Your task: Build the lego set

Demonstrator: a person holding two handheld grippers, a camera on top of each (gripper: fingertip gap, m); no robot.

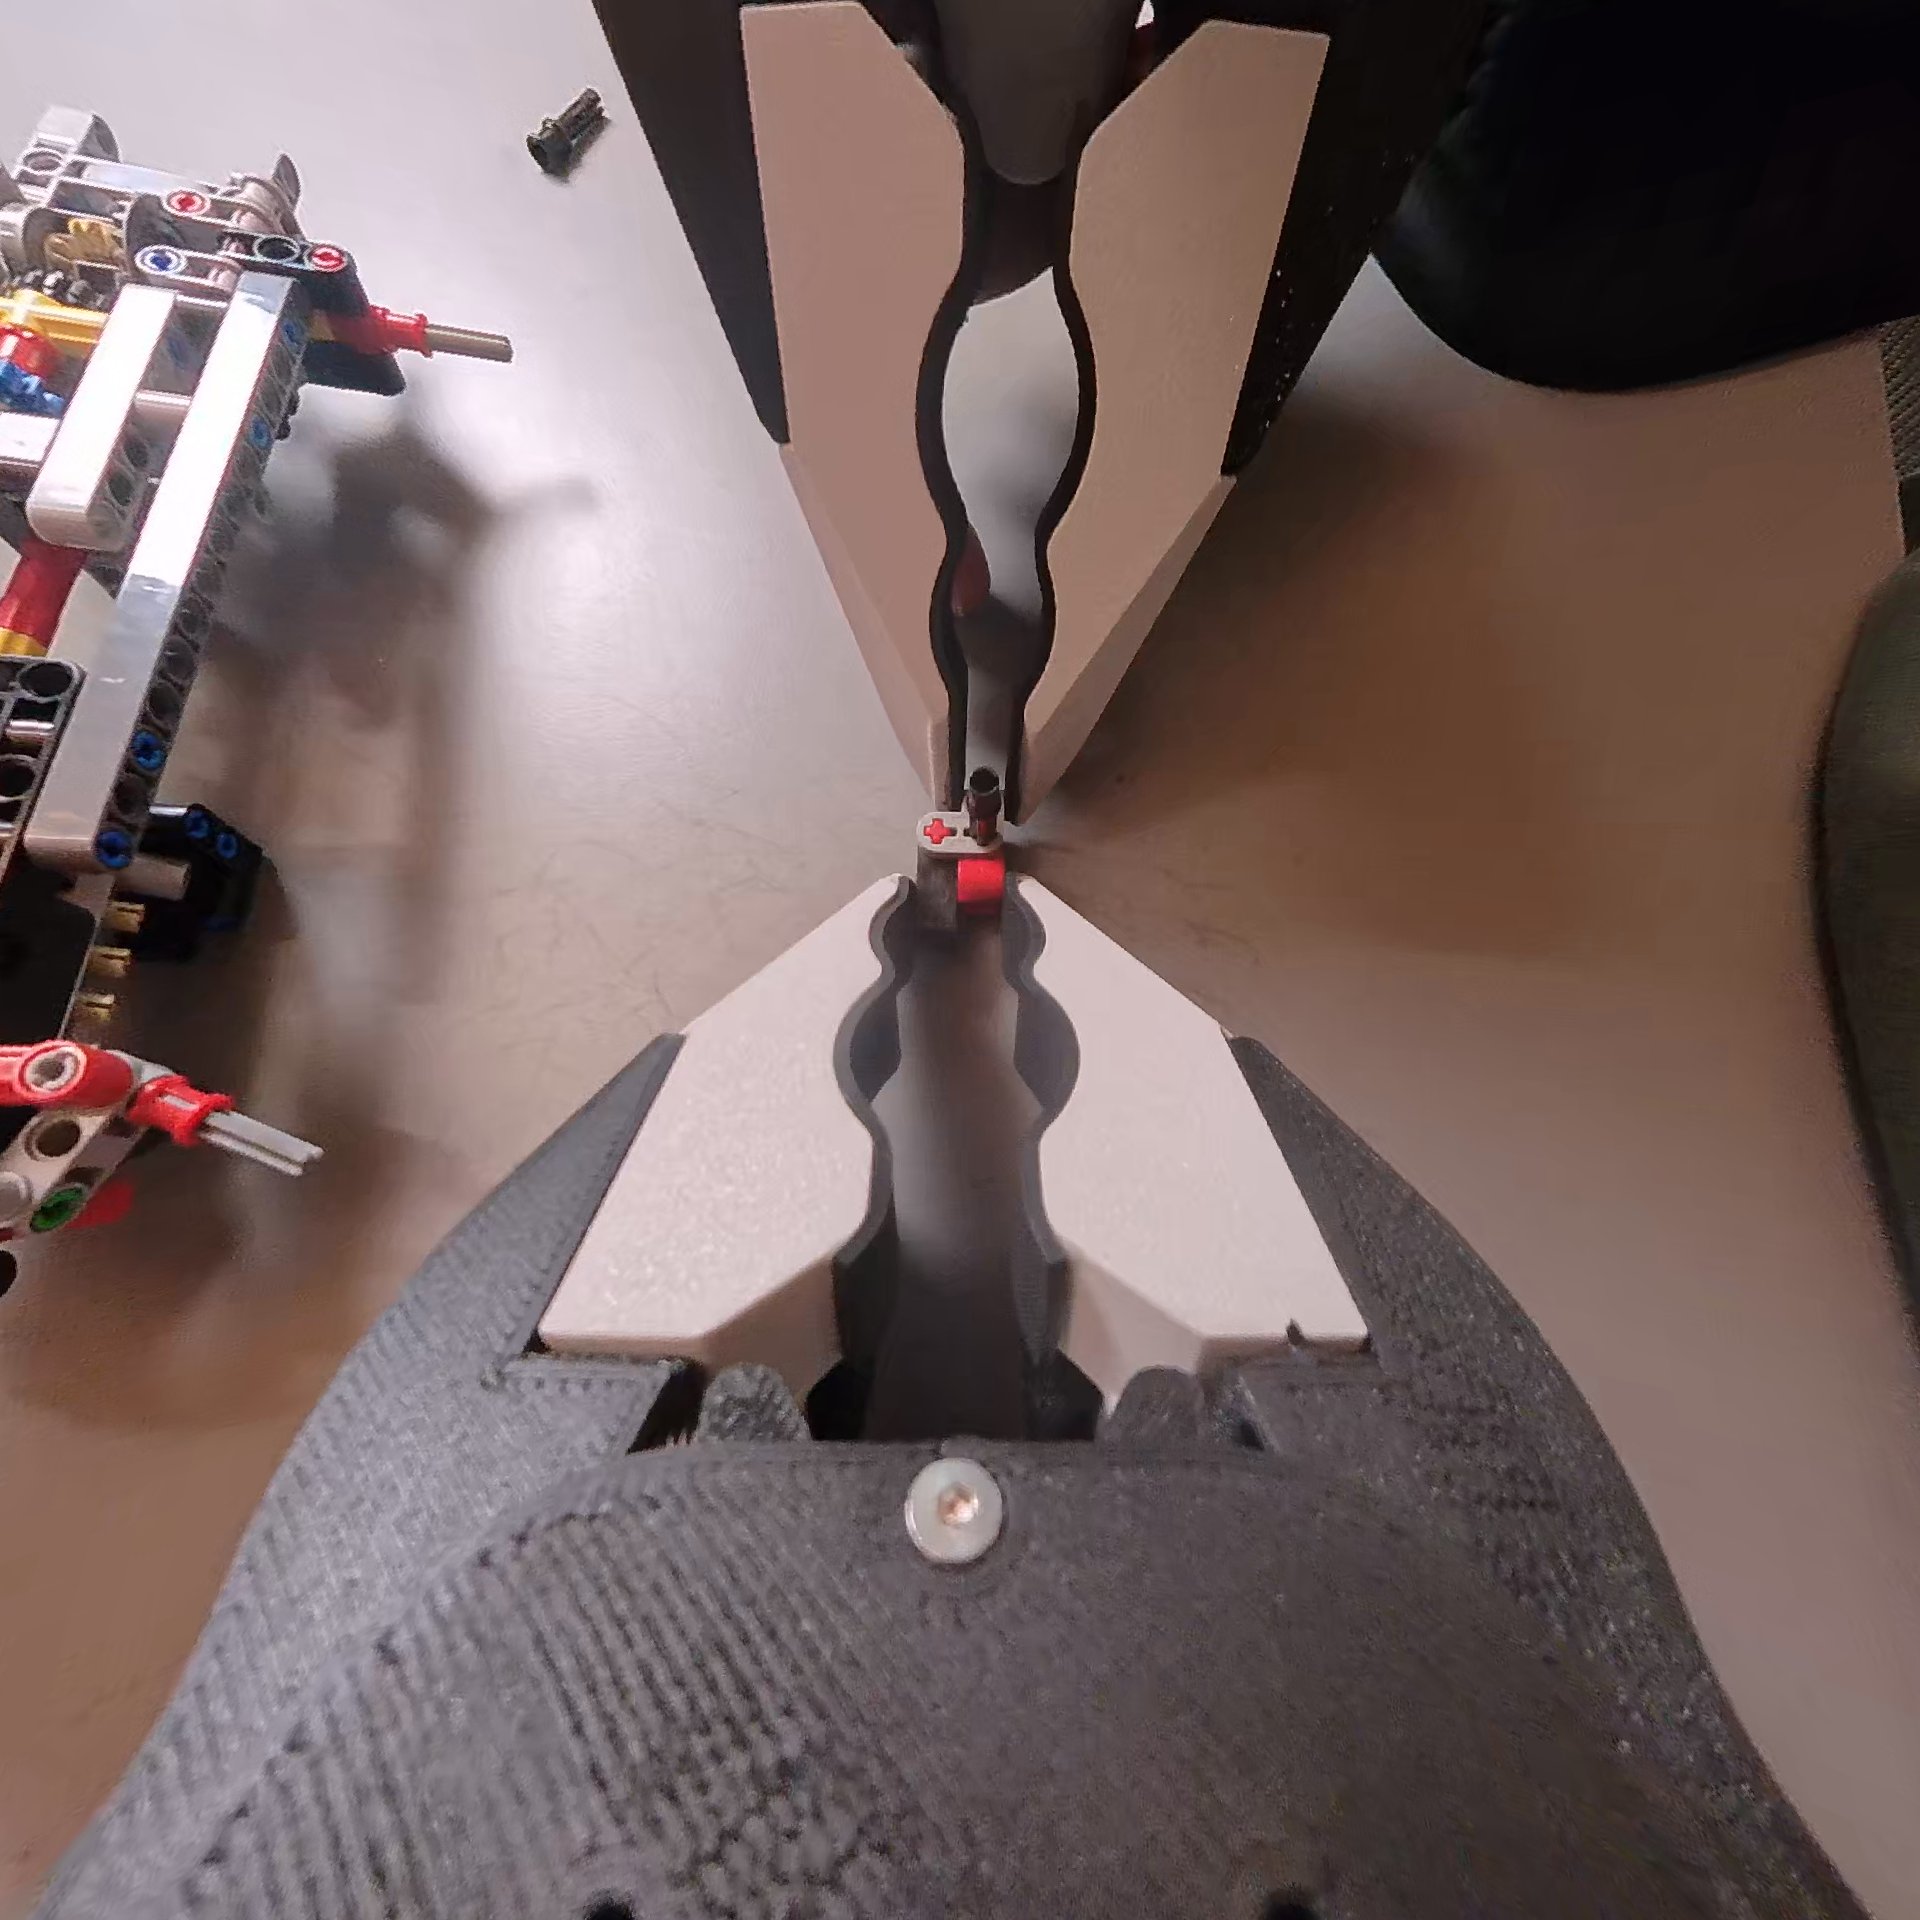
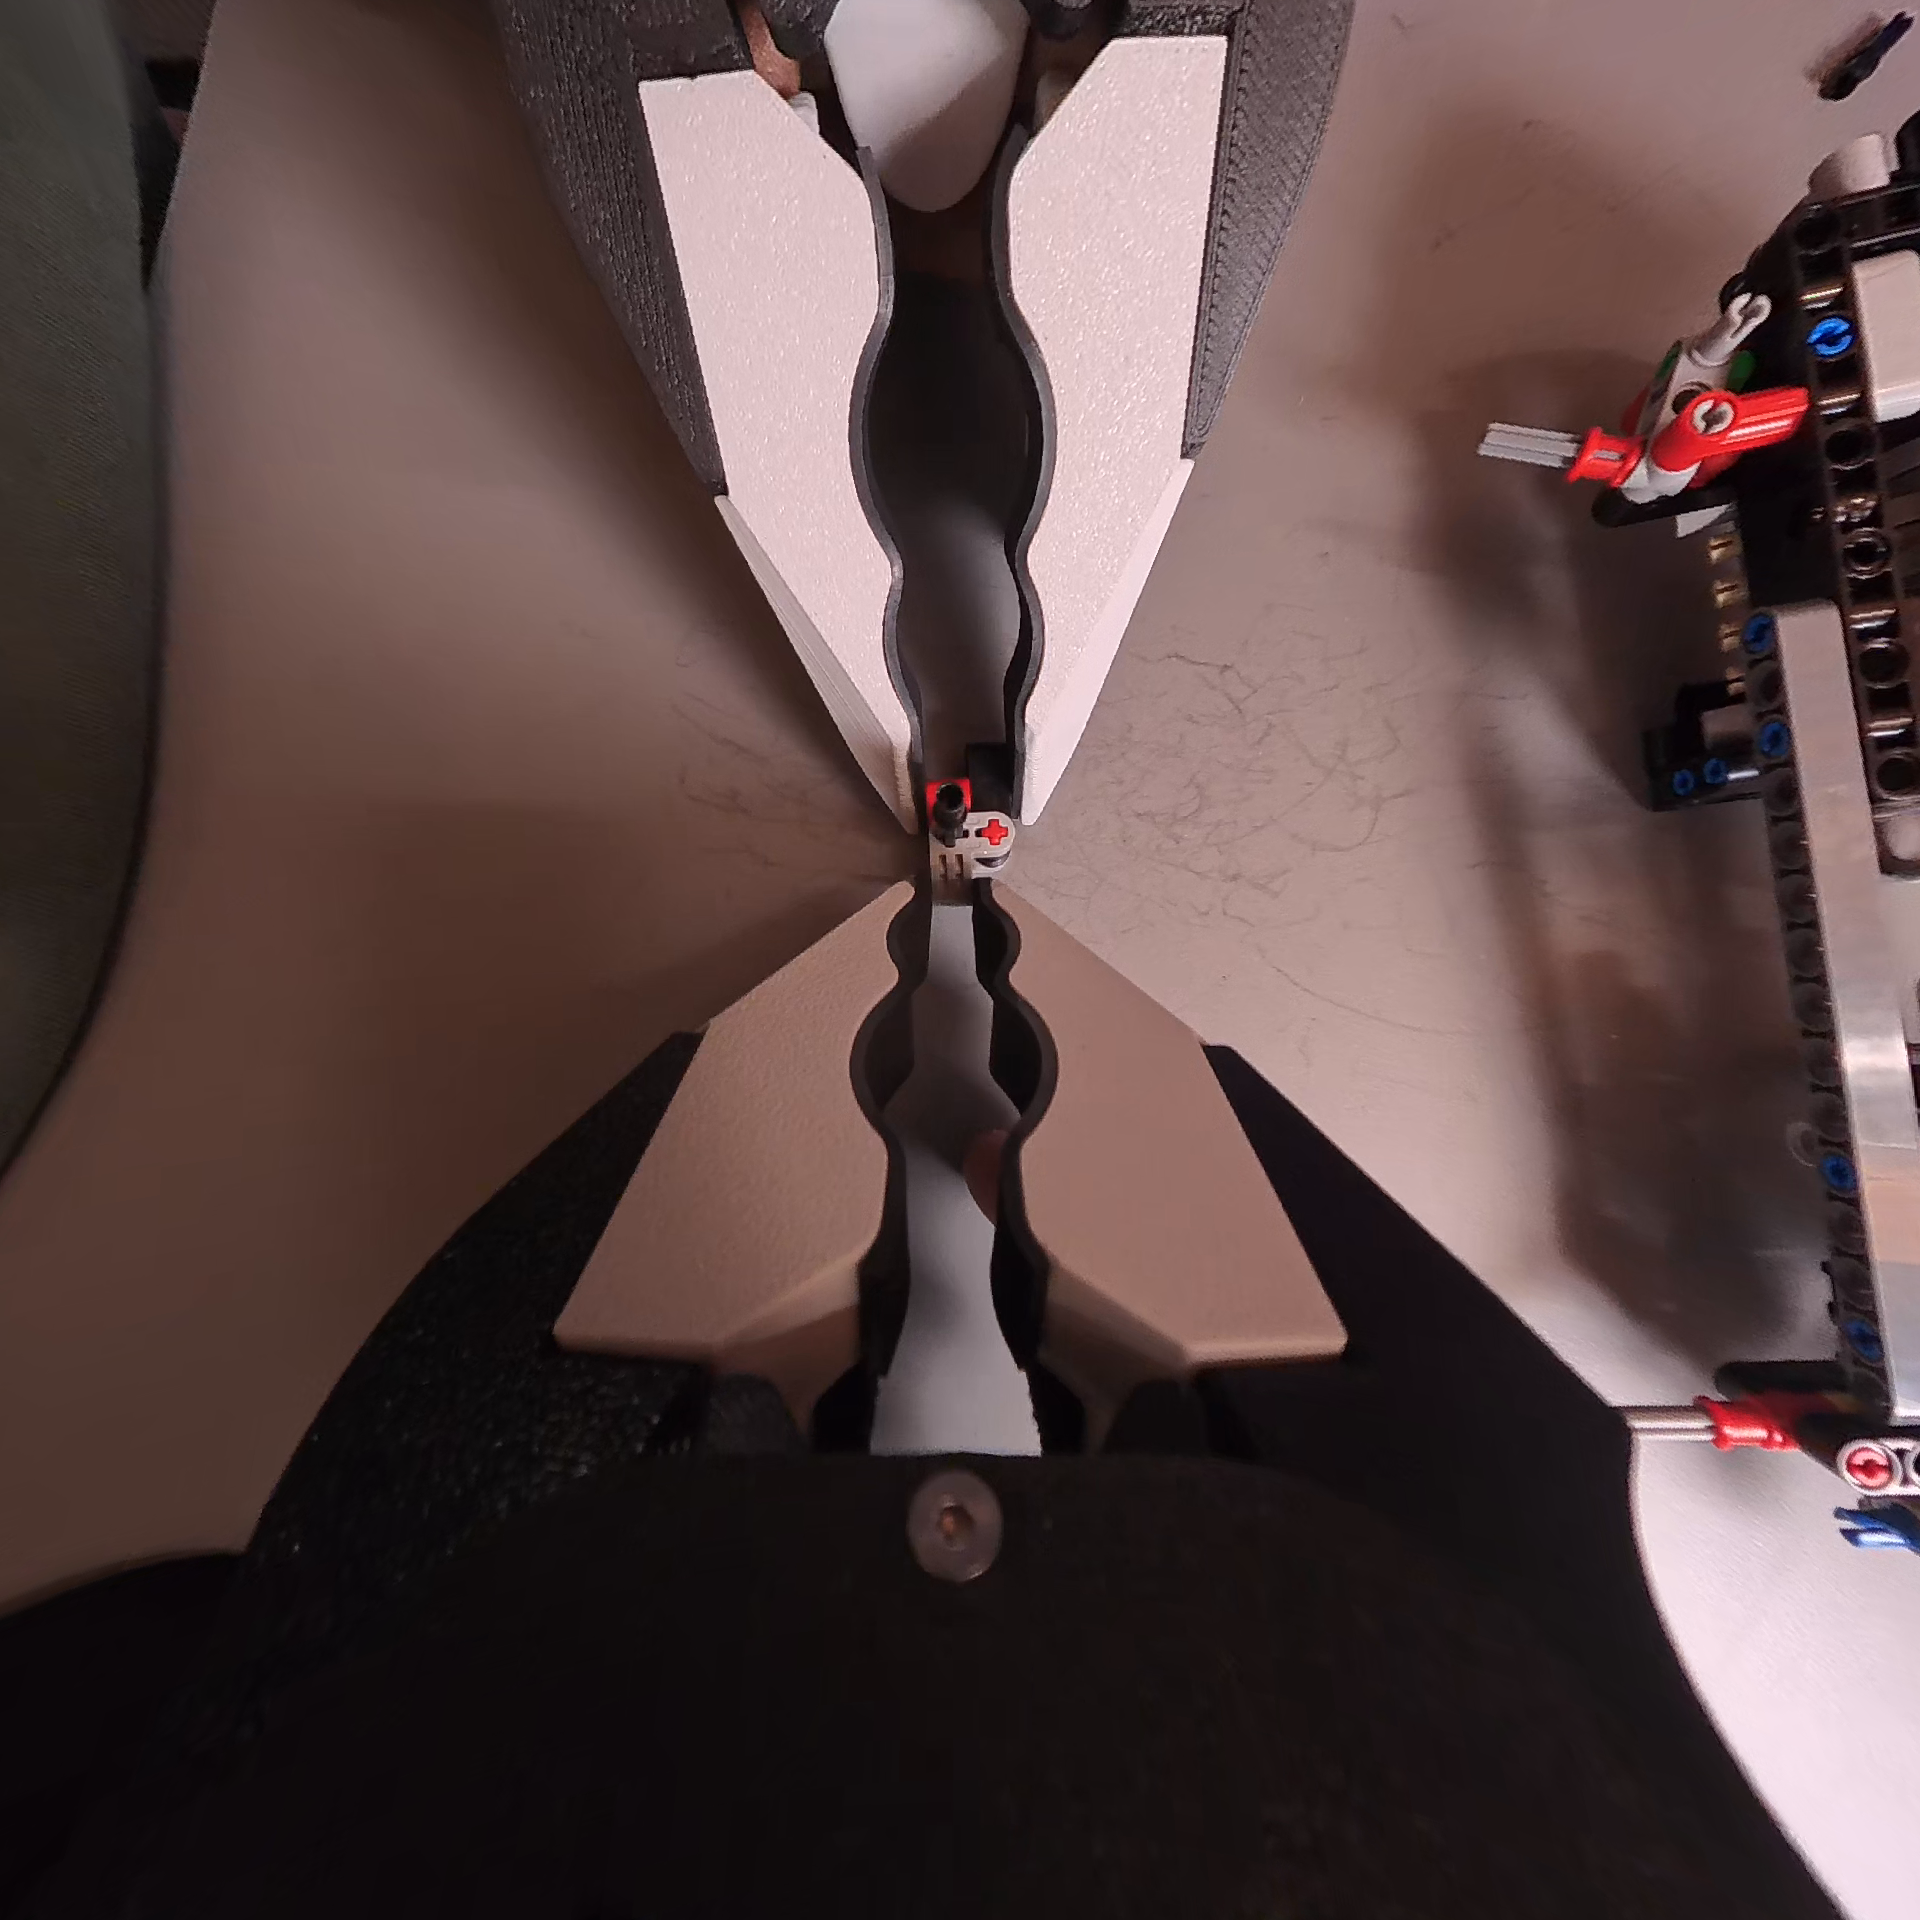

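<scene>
My two grippers meet tip to tip above the beige table (image 1: 623, 675). My left gripper (image 1: 961, 896) is shut on a small black and red piece (image 1: 977, 883). A small grey connector (image 1: 951, 831) with a red cross axle and a black pin (image 1: 982, 805) sits on that piece. My right gripper (image 2: 951, 899) comes from the opposite side and is shut on the grey connector (image 2: 961, 854). In the left wrist view the right gripper (image 1: 985, 792) closes around the pin end. The left gripper (image 2: 966, 795) shows in the right wrist view on the black and red piece (image 2: 951, 795).
The large, partly built lego model (image 1: 156, 520) of white and black beams lies to the left, and at the right edge of the right wrist view (image 2: 1849, 727). A loose black pin (image 1: 566, 125) lies on the table. A dark sleeve (image 1: 1662, 156) is at the top right. The grippers are tip to tip, or close to it.
</scene>
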